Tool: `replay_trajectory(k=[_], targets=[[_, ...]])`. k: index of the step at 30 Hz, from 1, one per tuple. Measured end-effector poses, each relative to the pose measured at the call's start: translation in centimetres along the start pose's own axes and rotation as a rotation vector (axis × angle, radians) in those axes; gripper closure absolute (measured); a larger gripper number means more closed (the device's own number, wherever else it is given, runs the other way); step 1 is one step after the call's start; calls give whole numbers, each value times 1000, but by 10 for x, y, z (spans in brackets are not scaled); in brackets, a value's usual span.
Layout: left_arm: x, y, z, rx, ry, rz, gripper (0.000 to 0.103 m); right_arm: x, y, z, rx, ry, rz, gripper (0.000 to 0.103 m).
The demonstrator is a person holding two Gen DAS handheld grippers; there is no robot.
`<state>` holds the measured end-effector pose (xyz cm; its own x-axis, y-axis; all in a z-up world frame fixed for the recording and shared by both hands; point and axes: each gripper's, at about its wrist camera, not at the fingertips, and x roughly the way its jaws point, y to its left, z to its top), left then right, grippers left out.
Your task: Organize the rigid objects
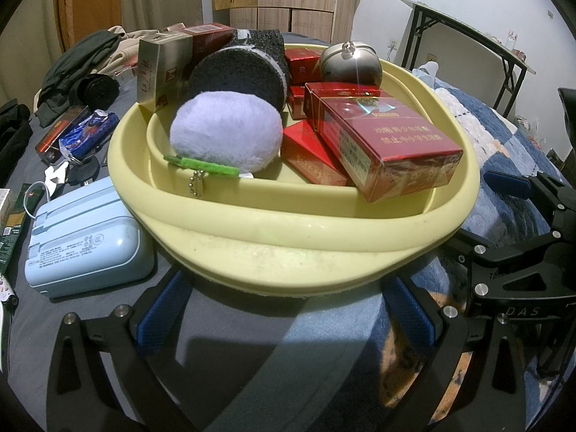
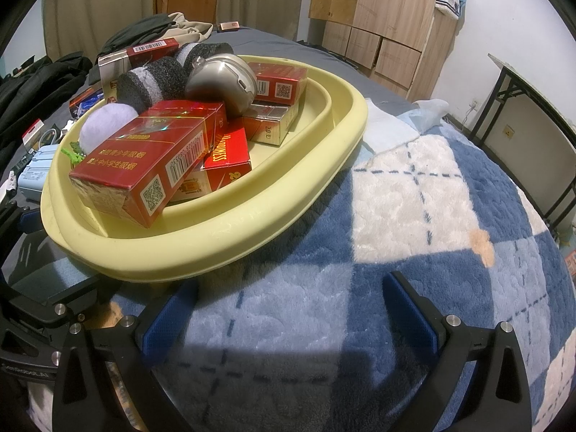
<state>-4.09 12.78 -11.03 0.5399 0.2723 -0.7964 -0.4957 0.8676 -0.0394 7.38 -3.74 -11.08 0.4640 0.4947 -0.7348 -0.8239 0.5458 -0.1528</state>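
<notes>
step: basin [image 1: 295,237] sitting on the bed, filling with red boxes [image 1: 388,144] | left gripper [image 1: 288,309] and right gripper [image 2: 288,309] hovering, fingers spread wide, holding nothing | next: probably reaching for the blue case [image 1: 86,241] lying beside the basin

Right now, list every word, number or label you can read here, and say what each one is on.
"DAS": right gripper body, seen from the left wrist view.
"20": small red pack at the basin's back.
"20": silver pack lying in the yellow basin.
Chinese warning lines on the big red pack: present, not reliably readable.
Barcode digits, QR codes, blue case print: too small.
</notes>
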Motion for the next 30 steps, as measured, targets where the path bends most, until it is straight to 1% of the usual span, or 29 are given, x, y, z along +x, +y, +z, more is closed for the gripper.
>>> replay_trajectory(k=[30], targets=[[-1, 0, -1, -1, -1, 0, 0, 1, 0, -1, 0, 0, 1, 0]])
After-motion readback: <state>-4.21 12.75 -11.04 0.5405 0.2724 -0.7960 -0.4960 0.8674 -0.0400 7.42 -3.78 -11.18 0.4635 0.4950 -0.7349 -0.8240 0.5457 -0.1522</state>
